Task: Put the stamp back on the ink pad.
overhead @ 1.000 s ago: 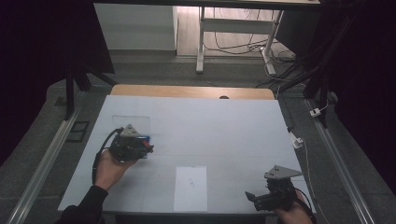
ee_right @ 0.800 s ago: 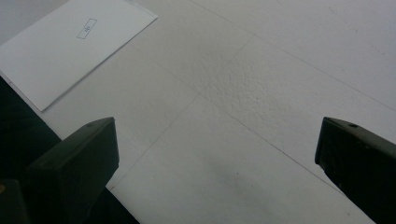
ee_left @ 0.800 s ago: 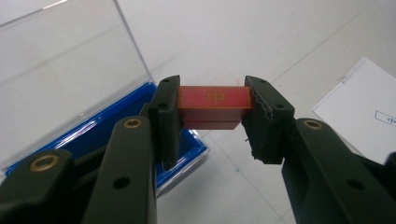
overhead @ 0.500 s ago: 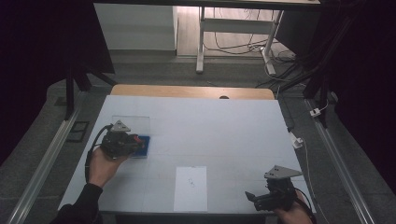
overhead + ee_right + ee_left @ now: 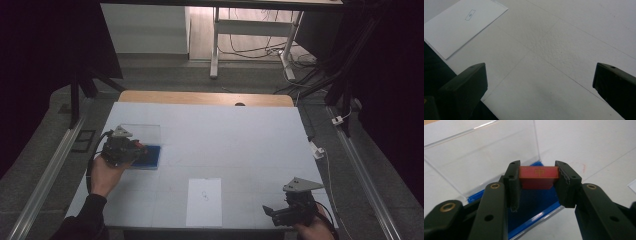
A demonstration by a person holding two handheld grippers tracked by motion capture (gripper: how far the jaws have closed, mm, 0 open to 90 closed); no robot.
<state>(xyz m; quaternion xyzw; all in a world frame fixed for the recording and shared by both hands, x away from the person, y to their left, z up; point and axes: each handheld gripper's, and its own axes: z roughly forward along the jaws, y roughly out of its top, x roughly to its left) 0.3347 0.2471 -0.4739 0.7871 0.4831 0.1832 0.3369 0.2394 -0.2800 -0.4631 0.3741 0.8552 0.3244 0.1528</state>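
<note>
On the left side of the white desk (image 5: 225, 135), in the high view, the left tongs (image 5: 136, 149) sit in a person's hand (image 5: 102, 175), hovering over a blue tray (image 5: 148, 157) that has a clear plastic lid (image 5: 142, 132) standing open behind it. A sheet of paper (image 5: 204, 201) with a small mark lies near the front edge of the desk, between the two hands. At the front right corner, the right tongs (image 5: 270, 212) are held low, pointing toward the sheet but well apart from it, with a grey three-cornered plate on top.

In the left gripper view, the left tongs (image 5: 539, 186) are clenched on a red block (image 5: 539, 177), their black pads pressing its two ends. The block bears a small gold mark on its upper face and hangs above the dark blue floor of the blue tray (image 5: 536, 203). The clear plastic lid (image 5: 481, 157) rises tilted just behind the block, hinged along the tray's far edge.

In the right gripper view, the right tongs (image 5: 540, 82) are released, the two jaws standing wide apart with bare desk (image 5: 564, 37) between them. The sheet of paper (image 5: 461, 26) lies at the upper left, its small printed box visible, clear of both jaws.
</note>
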